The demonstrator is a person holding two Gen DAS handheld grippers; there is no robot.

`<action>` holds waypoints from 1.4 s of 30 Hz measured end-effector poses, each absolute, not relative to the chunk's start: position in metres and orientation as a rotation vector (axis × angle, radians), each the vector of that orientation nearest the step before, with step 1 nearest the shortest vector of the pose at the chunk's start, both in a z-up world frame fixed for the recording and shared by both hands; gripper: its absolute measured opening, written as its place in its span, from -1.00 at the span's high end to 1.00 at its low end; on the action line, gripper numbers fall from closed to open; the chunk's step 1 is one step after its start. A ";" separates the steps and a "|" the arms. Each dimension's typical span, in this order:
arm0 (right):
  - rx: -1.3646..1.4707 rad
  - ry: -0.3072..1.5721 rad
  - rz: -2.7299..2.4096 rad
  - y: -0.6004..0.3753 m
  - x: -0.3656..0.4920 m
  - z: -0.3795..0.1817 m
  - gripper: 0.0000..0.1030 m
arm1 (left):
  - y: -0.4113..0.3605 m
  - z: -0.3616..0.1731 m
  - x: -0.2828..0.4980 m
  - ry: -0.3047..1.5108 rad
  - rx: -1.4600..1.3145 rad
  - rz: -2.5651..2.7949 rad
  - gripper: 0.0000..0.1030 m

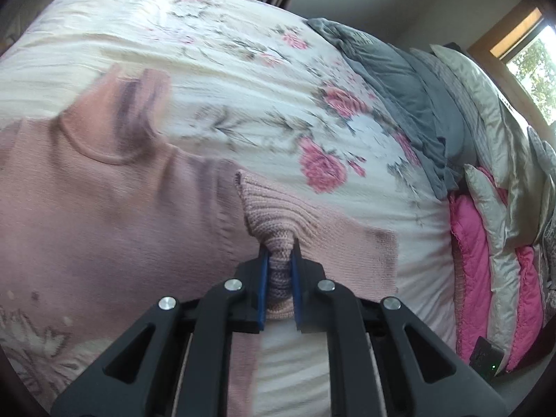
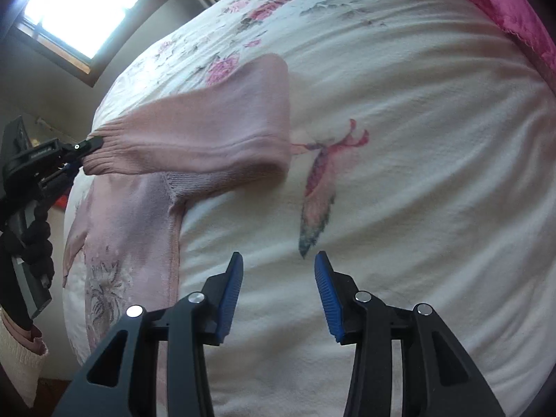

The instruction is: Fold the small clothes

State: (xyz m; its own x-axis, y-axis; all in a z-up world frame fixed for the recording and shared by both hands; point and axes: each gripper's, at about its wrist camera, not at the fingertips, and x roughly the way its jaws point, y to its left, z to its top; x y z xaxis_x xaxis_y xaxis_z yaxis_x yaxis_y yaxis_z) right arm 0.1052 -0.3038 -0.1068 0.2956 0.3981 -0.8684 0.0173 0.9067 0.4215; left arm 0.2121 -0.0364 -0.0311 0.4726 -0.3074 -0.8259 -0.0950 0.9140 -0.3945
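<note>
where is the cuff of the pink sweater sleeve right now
The cuff is pinched in the left claw, low in the middle of the left wrist view. In the right wrist view it sits at the far left, lifted above the floral bedspread.

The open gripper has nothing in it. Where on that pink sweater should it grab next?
Probably the side seam of the pink sweater nearest the right gripper, approached from the bare bedspread side. That edge lies flat and exposed; the left gripper already pinches the ribbed cuff.

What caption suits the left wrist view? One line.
Left gripper shut on the pink sweater's cuff, sleeve lifted over the floral bedspread.
</note>
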 end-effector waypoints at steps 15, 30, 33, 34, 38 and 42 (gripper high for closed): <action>0.263 1.239 0.419 -0.186 0.158 -0.092 0.15 | 0.168 -0.013 0.192 1.011 -0.401 0.220 0.83; 0.262 1.397 0.389 -0.102 0.218 -0.164 0.13 | 0.274 -0.097 0.179 1.167 -0.429 0.399 0.68; 0.226 1.405 0.386 -0.099 0.218 -0.162 0.13 | 0.296 -0.088 0.168 1.127 -0.444 0.446 0.72; 0.208 1.403 0.378 -0.097 0.217 -0.155 0.13 | 0.300 -0.082 0.165 1.111 -0.456 0.439 0.72; 0.223 1.336 0.410 -0.084 0.209 -0.129 0.00 | 0.289 -0.058 0.167 1.066 -0.432 0.359 0.66; 0.193 1.361 0.394 -0.061 0.209 -0.139 -0.01 | 0.259 -0.068 0.185 1.105 -0.397 0.258 0.64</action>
State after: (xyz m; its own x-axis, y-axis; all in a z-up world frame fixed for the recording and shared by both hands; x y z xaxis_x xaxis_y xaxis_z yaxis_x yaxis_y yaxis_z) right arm 0.2088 -0.0615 -0.1389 0.1559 0.3830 -0.9105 -0.1622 0.9192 0.3589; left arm 0.1847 0.2586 -0.0675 0.4300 0.0059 -0.9028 -0.3946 0.9007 -0.1820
